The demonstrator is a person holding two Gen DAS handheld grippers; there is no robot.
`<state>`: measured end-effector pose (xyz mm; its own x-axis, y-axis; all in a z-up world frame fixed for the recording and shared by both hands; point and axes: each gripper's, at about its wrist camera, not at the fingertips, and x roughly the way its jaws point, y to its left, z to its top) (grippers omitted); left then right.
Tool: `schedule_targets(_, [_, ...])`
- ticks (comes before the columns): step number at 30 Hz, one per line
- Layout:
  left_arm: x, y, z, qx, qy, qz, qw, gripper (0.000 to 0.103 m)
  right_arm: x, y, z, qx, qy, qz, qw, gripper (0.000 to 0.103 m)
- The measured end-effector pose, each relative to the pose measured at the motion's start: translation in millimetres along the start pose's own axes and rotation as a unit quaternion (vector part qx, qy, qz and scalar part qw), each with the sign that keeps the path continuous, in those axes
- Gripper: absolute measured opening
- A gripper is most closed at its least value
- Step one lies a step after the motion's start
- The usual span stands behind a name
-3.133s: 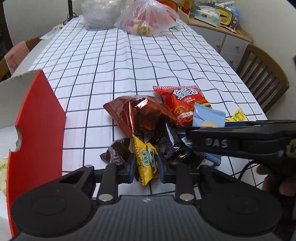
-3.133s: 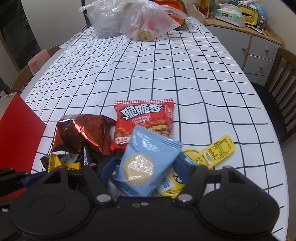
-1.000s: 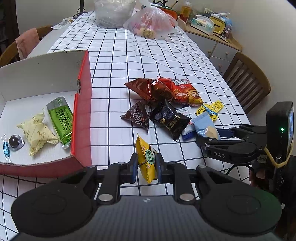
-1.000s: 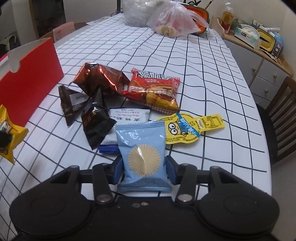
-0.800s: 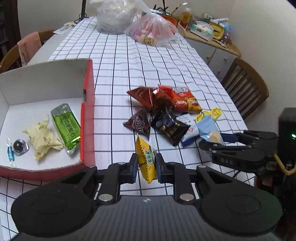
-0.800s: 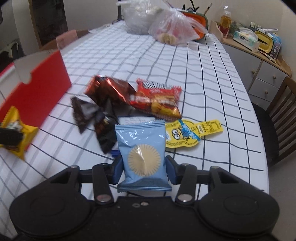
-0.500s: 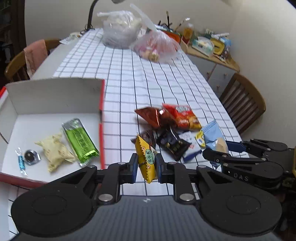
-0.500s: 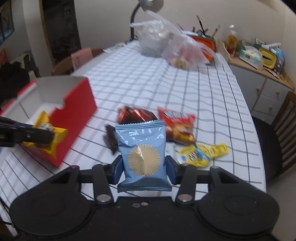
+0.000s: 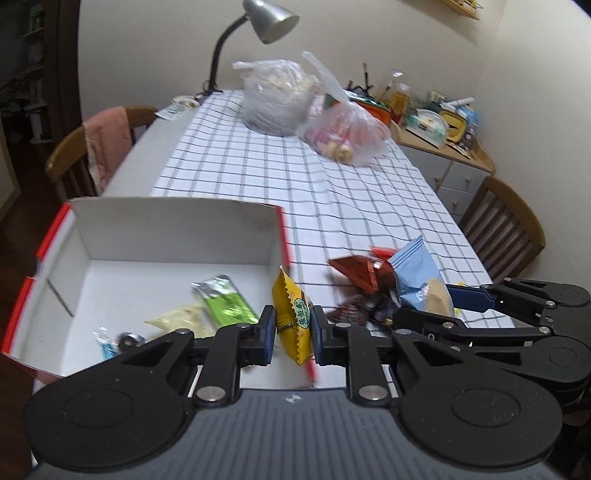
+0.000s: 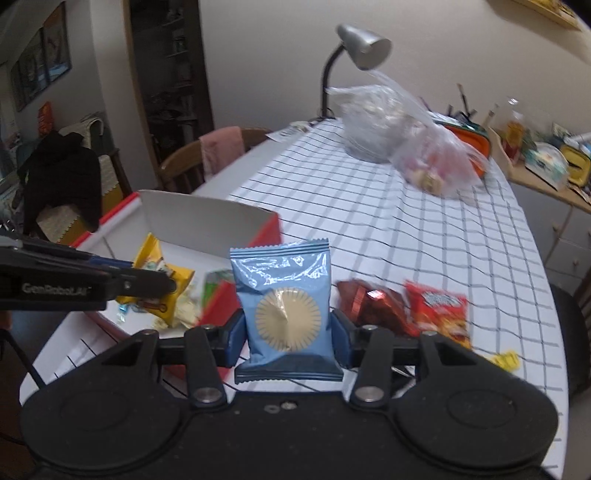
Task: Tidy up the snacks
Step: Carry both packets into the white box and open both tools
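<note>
My left gripper (image 9: 293, 334) is shut on a yellow snack packet (image 9: 292, 317) and holds it in the air over the near right corner of the red and white box (image 9: 173, 230). The packet also shows in the right wrist view (image 10: 162, 284). My right gripper (image 10: 285, 338) is shut on a light blue snack packet (image 10: 283, 302), held upright above the table beside the box's red right wall (image 10: 264, 234). In the box lie a green packet (image 9: 225, 301), a cream packet (image 9: 177, 319) and small wrapped sweets (image 9: 116, 339).
More snacks lie on the checked tablecloth (image 9: 332, 192) right of the box: a brown foil packet (image 10: 373, 304), a red packet (image 10: 439, 314) and a yellow one (image 10: 504, 360). Two plastic bags (image 9: 314, 114) and a lamp (image 9: 273, 16) stand at the far end. Chairs (image 9: 506, 229) flank the table.
Both grippers have lifted with their packets and swung left toward the box. The yellow packet is now over the box's corner, and the blue packet is beside its right wall.
</note>
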<state>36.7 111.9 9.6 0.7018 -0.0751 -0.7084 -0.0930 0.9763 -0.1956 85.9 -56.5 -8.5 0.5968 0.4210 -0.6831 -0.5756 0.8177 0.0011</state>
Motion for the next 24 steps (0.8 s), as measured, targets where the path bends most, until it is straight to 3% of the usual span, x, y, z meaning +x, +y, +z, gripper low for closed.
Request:
schedule_targets(16, [10, 107, 3, -0.018, 0.012, 0.076, 0.9968, 0.019, 82, 87, 30, -0.048, 0.049, 0.037, 0.997, 0.046])
schedule_targets(24, [37, 134, 1, 0.001, 0.038, 0.110, 0.9932, 0.019, 125, 113, 27, -0.086, 0.076, 0.024, 0.993, 0.046])
